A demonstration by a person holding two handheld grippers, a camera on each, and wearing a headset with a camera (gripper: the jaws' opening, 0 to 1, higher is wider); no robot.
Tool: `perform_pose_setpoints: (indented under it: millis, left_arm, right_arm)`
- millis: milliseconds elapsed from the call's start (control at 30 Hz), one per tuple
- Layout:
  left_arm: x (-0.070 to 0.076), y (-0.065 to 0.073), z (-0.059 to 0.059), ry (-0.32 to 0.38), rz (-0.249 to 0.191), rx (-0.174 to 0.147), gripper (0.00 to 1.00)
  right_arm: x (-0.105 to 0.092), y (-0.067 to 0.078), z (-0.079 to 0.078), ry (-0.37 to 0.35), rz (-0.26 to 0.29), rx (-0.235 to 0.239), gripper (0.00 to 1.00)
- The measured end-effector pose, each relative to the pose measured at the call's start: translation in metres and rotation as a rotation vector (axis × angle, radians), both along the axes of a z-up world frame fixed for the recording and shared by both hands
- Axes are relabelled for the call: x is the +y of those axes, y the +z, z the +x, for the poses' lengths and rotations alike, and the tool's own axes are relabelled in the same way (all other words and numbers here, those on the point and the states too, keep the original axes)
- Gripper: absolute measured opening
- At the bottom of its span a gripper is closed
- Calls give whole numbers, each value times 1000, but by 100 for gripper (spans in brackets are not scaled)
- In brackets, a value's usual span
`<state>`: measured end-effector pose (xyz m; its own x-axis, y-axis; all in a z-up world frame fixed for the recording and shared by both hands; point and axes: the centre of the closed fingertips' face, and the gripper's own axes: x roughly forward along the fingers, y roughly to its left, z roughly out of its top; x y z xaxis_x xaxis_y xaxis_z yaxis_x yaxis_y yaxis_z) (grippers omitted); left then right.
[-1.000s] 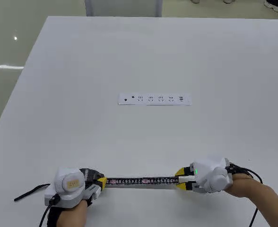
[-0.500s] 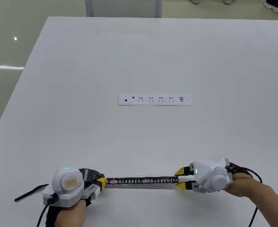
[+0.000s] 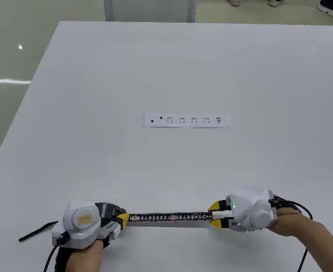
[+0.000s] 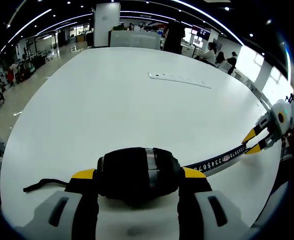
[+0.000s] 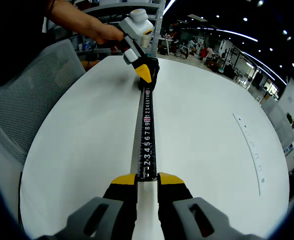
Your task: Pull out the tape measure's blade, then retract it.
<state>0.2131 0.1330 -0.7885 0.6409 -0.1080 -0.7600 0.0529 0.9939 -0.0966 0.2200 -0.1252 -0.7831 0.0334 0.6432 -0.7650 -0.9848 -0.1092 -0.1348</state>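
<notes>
The left gripper (image 3: 116, 218) is clenching the black tape measure case (image 4: 138, 170), mostly covering it in the head view; the right gripper (image 5: 147, 179) is pinching the blade (image 5: 147, 135), which is lying stretched along the table (image 3: 155, 73); the blade's tip is hiding between those jaws.

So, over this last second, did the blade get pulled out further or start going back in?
Nothing visibly changed. The left tongs still clamp the tape measure case, the right tongs still pinch the end of the blade, and the drawn-out length looks the same. The slight shift of the power strip is camera motion.
</notes>
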Motion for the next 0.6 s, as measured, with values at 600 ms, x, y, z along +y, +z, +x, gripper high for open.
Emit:
perform_pose_setpoints:
  millis: [600]
  left_arm:
    - [-2, 0, 2, -8, -12, 5, 60]
  right_arm:
    - [7, 2, 0, 10, 8, 2, 14]
